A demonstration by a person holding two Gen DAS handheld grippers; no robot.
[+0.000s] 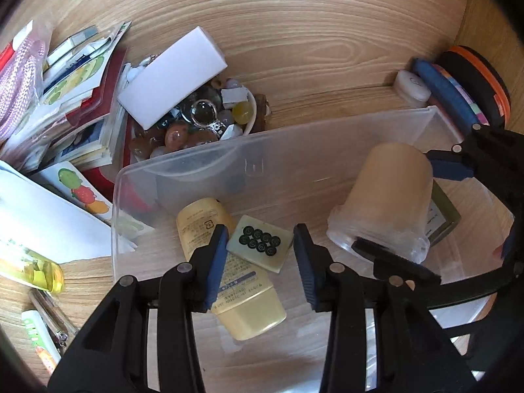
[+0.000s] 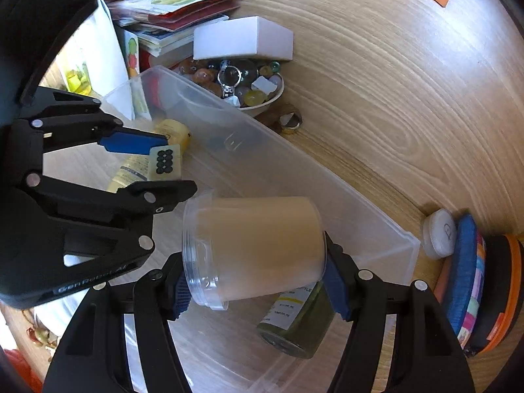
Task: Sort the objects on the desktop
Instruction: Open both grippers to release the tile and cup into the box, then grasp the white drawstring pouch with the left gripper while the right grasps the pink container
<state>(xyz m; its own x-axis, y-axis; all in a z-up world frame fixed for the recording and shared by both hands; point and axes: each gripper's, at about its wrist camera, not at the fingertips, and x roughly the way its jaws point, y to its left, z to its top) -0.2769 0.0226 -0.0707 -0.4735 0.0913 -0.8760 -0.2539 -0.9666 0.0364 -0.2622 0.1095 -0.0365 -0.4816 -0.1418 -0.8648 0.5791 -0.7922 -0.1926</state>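
Observation:
A clear plastic bin [image 1: 249, 144] [image 2: 294, 163] sits on the wooden desk. Inside lie a yellow tube [image 1: 249, 314] [image 2: 173, 129], a mahjong tile with black circles [image 1: 260, 242] [image 2: 165, 162] on top of it, and a dark green jar [image 2: 294, 330] [image 1: 442, 219]. My left gripper [image 1: 260, 265] [image 2: 157, 167] is open and empty, its jaws either side of the tile, above it. My right gripper [image 2: 258, 288] [image 1: 416, 203] is shut on a clear cup with beige contents [image 2: 258, 249] [image 1: 389, 196], held tilted inside the bin above the green jar.
A bowl of beads and stones [image 1: 209, 121] [image 2: 242, 85] with a white block [image 1: 173, 75] [image 2: 242, 41] on top stands behind the bin. Booklets and cards [image 1: 75, 98] pile at the left. A white disc [image 2: 439, 237], blue item [image 2: 463, 271] and orange-rimmed object [image 2: 504, 291] stand at the right.

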